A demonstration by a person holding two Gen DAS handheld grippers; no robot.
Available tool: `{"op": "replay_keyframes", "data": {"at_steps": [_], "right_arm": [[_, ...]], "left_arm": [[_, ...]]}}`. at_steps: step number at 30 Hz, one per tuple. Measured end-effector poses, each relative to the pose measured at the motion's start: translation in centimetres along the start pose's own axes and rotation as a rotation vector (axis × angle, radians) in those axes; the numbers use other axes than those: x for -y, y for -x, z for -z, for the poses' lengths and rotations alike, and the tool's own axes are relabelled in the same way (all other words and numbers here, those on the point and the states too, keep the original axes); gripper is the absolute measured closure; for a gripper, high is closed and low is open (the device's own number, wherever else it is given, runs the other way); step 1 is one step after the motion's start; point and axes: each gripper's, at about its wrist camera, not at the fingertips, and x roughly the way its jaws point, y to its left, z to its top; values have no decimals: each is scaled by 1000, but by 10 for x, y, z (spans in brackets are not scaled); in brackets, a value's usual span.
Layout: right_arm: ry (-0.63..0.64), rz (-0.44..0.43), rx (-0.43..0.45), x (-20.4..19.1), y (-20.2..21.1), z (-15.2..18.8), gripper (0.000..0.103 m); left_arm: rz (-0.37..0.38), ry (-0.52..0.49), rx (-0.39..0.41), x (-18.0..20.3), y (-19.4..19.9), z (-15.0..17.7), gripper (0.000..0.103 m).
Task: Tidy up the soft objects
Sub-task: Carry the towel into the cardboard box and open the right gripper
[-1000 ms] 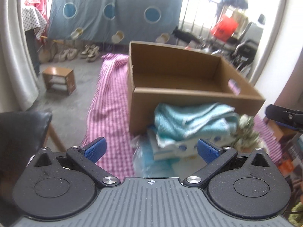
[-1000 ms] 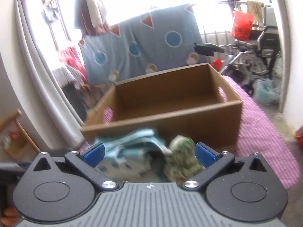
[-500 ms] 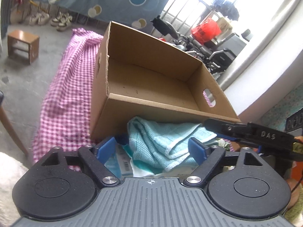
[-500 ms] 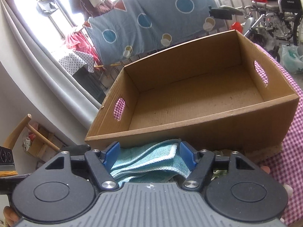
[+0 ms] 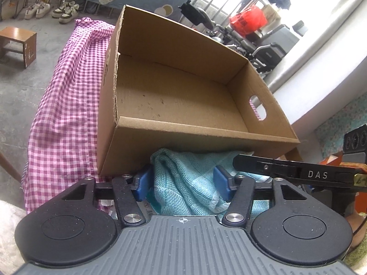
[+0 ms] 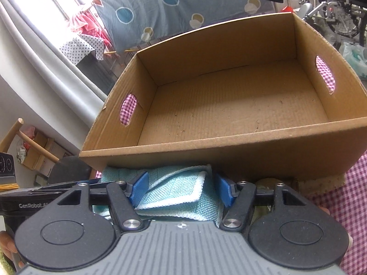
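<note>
Left tongs (image 5: 181, 183) and right tongs (image 6: 181, 189), jaws just closing, both clamp the folded teal knitted towel (image 5: 183, 190). Lift evenly, clearing the empty brown cardboard box (image 6: 229, 105) rim.

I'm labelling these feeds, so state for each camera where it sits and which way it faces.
Left wrist: on the left tool, looking forward and down over the teal towel into the cardboard box; the right tool's black arm enters from the right.
Right wrist: on the right tool, looking forward and down at the towel and box; a hand and the left tool at the left edge.
Shared: towel, box, pink checked cloth.
</note>
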Motion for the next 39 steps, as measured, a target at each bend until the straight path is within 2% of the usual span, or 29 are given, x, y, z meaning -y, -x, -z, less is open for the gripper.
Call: {"op": "replay_keyframes", "data": {"at_steps": [4,9,12,14,15,17,23,33,39], "right_arm": [[23,3,-18,-2,-8,-3,41],[63,17,-8,-3,-8,-1,45],[93,24,3,-4,-7,3,51],[108,27,16,-6,-4,5,61],[118,29,25,-7,-2,5,63],[139,37,46,-10,3,8,72],[176,51,116,-18,15,19,82],[264,58,291,-46,59,34,85],[315,50,394,-61,81,10,85]], "left_arm": [[-16,-16,18,1,2,1,60],[-59,-83,58,11,8,4,75],[-79,-123,86,18,12,5,84],[-86,-148,110,24,16,6,87],[-90,-160,122,27,17,7,88],[-103,-181,144,33,20,9,89],[-112,-236,203,47,34,12,90],[-77,-287,326,73,71,-1,90],[-51,-327,390,90,81,-34,90]]}}
